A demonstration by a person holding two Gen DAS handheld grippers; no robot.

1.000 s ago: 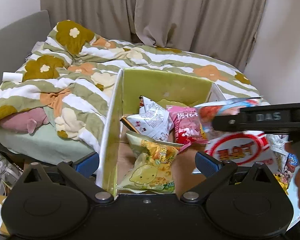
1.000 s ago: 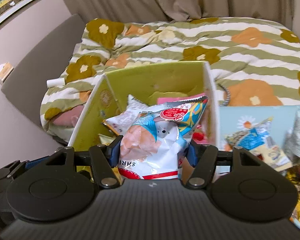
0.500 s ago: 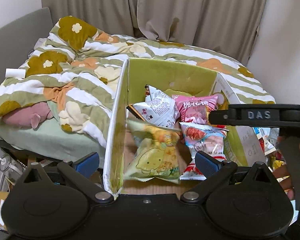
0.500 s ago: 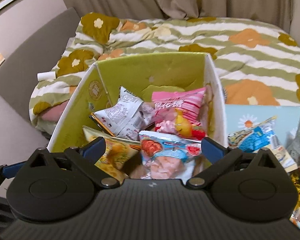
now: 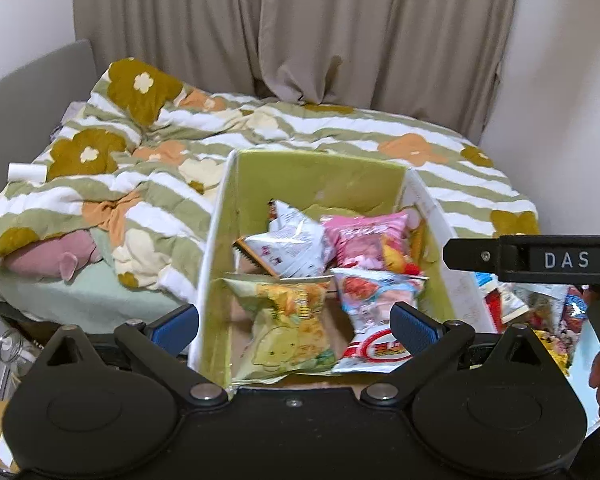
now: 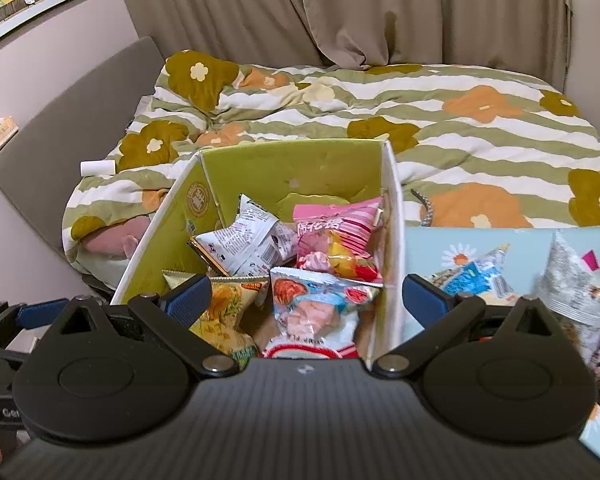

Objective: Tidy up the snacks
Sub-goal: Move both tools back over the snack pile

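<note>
A cardboard box point(image 5: 320, 180) point(image 6: 292, 168) with a green lining stands at the foot of the bed and holds several snack bags. A white, red and blue shrimp-chip bag point(image 5: 376, 300) point(image 6: 320, 308) lies loose at its near right, beside a yellow bag point(image 5: 288, 328) point(image 6: 228, 312). Behind them lie a white bag point(image 5: 292, 248) point(image 6: 244, 244) and a pink bag point(image 5: 364, 236) point(image 6: 332, 228). My right gripper point(image 6: 306, 300) hangs open over the box's near end, nothing between its fingers. My left gripper point(image 5: 296, 326) is open too, straddling the box's left wall.
Loose snack packets point(image 6: 472, 276) and a silver bag point(image 6: 580, 280) lie on a light-blue surface point(image 6: 428, 240) right of the box. A flowered striped duvet point(image 6: 460, 120) covers the bed behind. A pink plush point(image 5: 52, 260) and a glass jar point(image 5: 12, 348) sit at the left.
The right gripper opened wide and let go of the shrimp-chip bag, which dropped into the box's near right. Both grippers drew back a little from the box.
</note>
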